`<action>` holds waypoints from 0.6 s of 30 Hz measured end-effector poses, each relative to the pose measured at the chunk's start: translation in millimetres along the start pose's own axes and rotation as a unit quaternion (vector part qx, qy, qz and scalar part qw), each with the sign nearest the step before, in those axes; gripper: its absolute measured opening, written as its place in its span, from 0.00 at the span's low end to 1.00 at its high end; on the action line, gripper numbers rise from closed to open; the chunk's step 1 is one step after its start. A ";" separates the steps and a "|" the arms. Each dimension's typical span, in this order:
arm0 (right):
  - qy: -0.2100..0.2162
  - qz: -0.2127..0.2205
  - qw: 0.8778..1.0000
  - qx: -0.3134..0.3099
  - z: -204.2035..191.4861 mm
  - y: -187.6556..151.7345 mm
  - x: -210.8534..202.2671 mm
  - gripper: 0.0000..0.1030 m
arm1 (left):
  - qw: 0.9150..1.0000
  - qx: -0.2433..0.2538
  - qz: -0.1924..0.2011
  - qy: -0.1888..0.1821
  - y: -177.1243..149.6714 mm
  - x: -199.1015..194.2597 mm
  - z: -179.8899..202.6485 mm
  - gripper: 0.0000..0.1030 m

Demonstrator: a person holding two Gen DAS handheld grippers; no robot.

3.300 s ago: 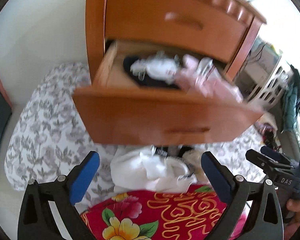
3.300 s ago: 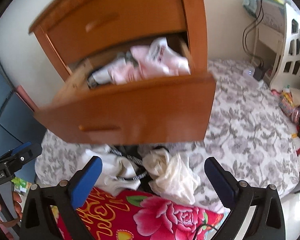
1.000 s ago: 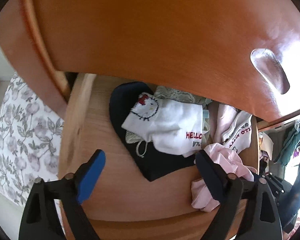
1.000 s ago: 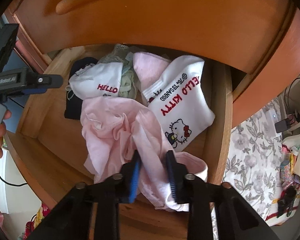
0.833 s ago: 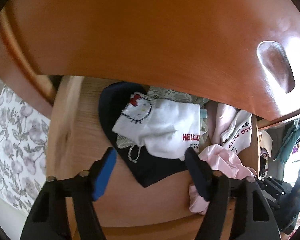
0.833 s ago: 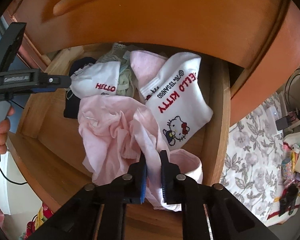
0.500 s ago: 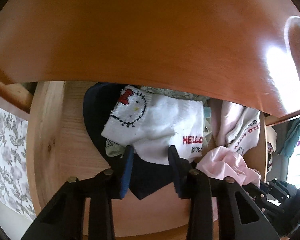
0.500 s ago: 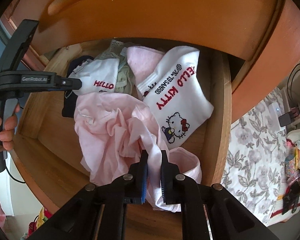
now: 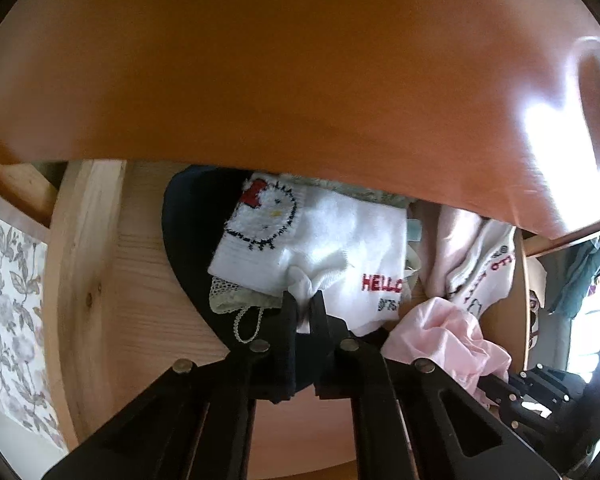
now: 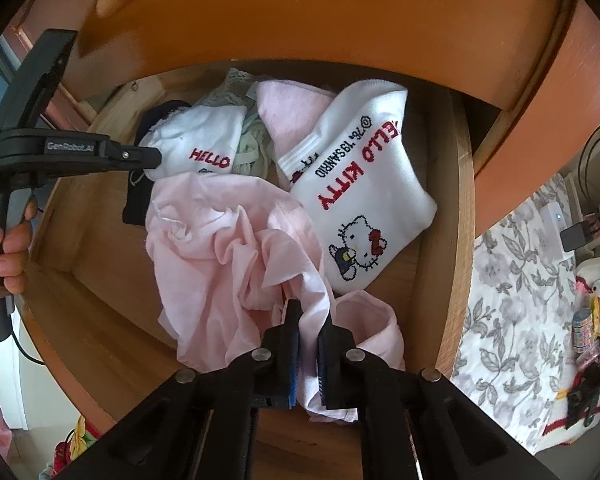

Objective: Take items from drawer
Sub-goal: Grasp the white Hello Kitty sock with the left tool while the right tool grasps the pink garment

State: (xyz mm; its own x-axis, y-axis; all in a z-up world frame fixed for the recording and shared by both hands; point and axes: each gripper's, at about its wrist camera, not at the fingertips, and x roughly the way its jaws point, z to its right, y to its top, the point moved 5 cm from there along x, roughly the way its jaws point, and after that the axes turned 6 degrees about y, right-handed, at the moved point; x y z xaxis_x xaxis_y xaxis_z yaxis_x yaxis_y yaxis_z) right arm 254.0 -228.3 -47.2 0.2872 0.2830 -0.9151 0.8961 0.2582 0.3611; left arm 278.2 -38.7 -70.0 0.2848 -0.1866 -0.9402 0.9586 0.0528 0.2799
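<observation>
The open wooden drawer (image 10: 458,216) holds a heap of clothing. My left gripper (image 9: 305,308) is shut on the near edge of a white Hello Kitty sock (image 9: 332,240) that lies over a dark garment (image 9: 188,240). The same left gripper (image 10: 152,158) shows from the side in the right wrist view, pinching that sock (image 10: 204,144). My right gripper (image 10: 310,312) is shut on a fold of the crumpled pink garment (image 10: 220,240). A second white Hello Kitty sock (image 10: 364,200) lies at the drawer's right side.
The closed upper drawer front (image 9: 300,72) overhangs the open drawer closely. A lace-trimmed pale green piece (image 10: 236,92) and a pink cloth (image 10: 288,112) lie at the back. A floral bedspread (image 10: 516,300) lies to the right. A person's hand (image 10: 8,240) holds the left gripper's handle.
Both grippers came down from above the bed into the drawer. My left gripper closed from wide open onto the white sock. My right gripper stays clamped on the pink garment.
</observation>
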 end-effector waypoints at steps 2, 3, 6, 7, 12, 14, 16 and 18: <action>0.001 0.006 1.000 0.000 -1.2 -0.2 -1.8 0.06 | 1.000 0.006 0.009 -0.003 -1.7 -7.7 0.8 0.05; 0.002 0.010 1.000 0.001 -2.3 -1.2 -3.1 0.06 | 1.000 0.008 0.015 -0.005 -3.1 -11.8 1.1 0.05; 0.006 0.024 1.000 0.004 -4.9 -4.0 -8.7 0.06 | 0.999 0.006 0.029 -0.021 -10.4 -23.4 0.9 0.04; 0.007 0.029 1.000 0.005 -4.8 -6.8 -12.3 0.06 | 0.999 0.002 0.035 -0.027 -12.9 -27.5 0.1 0.04; 0.013 0.074 0.997 0.027 -1.5 -15.0 -33.7 0.06 | 0.995 -0.017 0.083 -0.056 -33.5 -58.0 -6.7 0.04; 0.013 0.100 0.994 0.040 -0.4 -19.1 -43.8 0.06 | 0.992 -0.023 0.102 -0.066 -42.9 -70.6 -10.6 0.04; 0.016 0.128 0.990 0.056 -0.9 -23.8 -55.2 0.06 | 0.990 -0.029 0.119 -0.077 -48.3 -84.3 -11.3 0.04; 0.030 0.155 0.985 0.076 -0.8 -30.5 -64.7 0.06 | 0.987 -0.033 0.133 -0.082 -55.3 -91.8 -10.3 0.04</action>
State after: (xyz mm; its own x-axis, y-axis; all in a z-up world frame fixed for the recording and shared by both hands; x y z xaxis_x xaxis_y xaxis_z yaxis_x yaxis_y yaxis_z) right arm 207.8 -253.7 1.2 0.5379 0.3821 -0.7515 0.8106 0.0106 0.5856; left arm 199.1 -14.4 -1.2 0.5272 -0.3130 -0.7900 0.8497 0.1833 0.4944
